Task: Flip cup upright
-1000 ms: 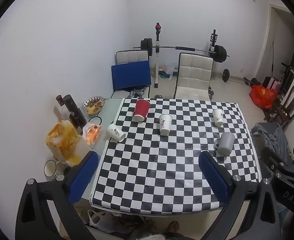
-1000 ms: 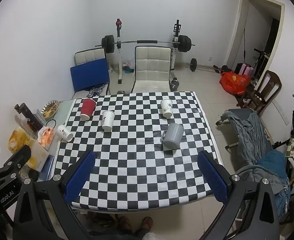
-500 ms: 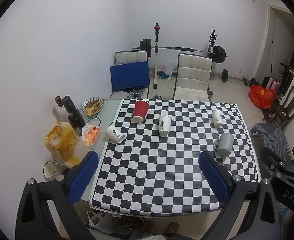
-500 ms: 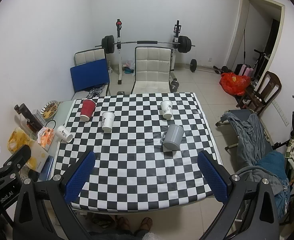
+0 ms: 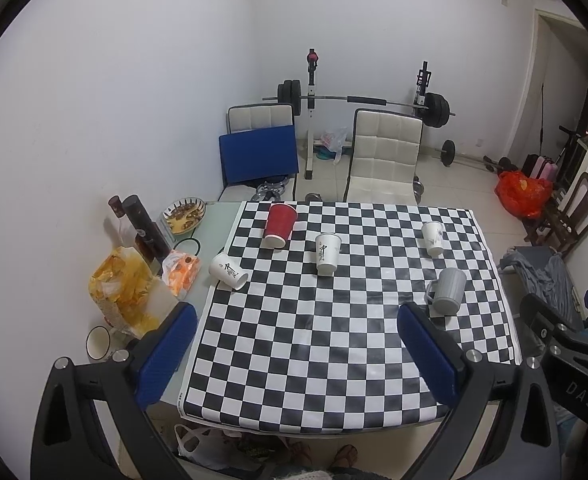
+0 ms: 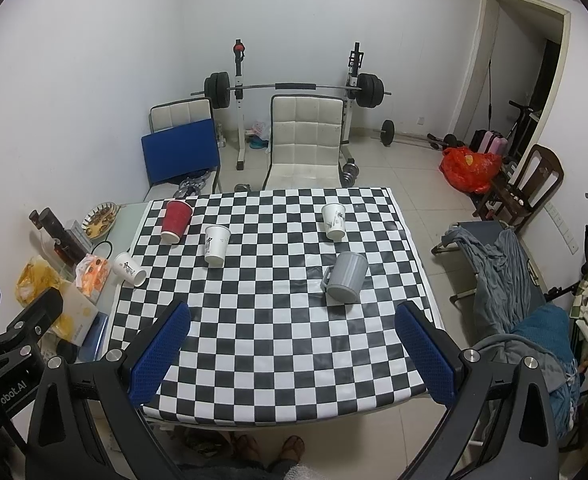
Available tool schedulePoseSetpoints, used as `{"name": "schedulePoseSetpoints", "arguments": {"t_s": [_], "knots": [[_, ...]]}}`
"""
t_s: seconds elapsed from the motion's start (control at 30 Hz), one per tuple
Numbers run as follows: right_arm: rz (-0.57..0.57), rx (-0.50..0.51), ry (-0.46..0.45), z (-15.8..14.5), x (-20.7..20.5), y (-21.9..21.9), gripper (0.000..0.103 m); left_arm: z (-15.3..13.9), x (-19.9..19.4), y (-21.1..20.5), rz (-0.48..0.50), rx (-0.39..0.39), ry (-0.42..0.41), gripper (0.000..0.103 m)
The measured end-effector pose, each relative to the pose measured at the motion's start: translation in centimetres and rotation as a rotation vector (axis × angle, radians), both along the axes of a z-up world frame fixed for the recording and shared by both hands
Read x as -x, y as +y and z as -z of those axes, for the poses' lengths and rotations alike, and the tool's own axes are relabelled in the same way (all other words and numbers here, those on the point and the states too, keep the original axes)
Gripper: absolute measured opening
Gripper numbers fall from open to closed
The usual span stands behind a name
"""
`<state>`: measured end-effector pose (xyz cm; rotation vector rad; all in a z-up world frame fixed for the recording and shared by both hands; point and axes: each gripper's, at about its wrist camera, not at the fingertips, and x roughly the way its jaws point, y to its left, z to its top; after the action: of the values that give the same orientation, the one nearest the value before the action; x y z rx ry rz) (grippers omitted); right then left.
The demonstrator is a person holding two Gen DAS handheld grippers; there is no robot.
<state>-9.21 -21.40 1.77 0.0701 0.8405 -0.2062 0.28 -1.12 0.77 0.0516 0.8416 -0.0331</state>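
Several cups rest on the checkered tablecloth (image 5: 333, 340). A red cup (image 5: 279, 220) (image 6: 176, 217), a white paper cup (image 5: 327, 253) (image 6: 215, 245), another white paper cup (image 5: 433, 238) (image 6: 334, 221) and a grey mug (image 5: 446, 290) (image 6: 346, 276) stand upside down. A third white cup (image 5: 228, 271) (image 6: 129, 269) lies on its side at the cloth's left edge. My left gripper (image 5: 297, 354) and right gripper (image 6: 292, 350) are both open and empty, held high above the table's near edge, far from the cups.
Snack bags (image 5: 126, 296), dark bottles (image 5: 144, 224), a bowl of food (image 5: 184, 215) and a small mug (image 5: 98, 343) crowd the table's left strip. Chairs (image 5: 383, 156) and a barbell rack (image 5: 357, 100) stand behind. A cot with clothes (image 6: 505, 276) is to the right.
Both views have shifted slightly, the table sitting a touch lower and smaller in the left wrist view. No cup has moved and both grippers stay open.
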Motion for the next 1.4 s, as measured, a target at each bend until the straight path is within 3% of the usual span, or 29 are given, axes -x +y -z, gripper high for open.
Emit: {"name": "schedulePoseSetpoints", "arguments": {"t_s": [1.4], "knots": [[-0.006,-0.003,-0.010,-0.8,0.3,0.3,0.103,-0.7,-0.6,-0.1,0.003,0.004,-0.012,0.103]]}}
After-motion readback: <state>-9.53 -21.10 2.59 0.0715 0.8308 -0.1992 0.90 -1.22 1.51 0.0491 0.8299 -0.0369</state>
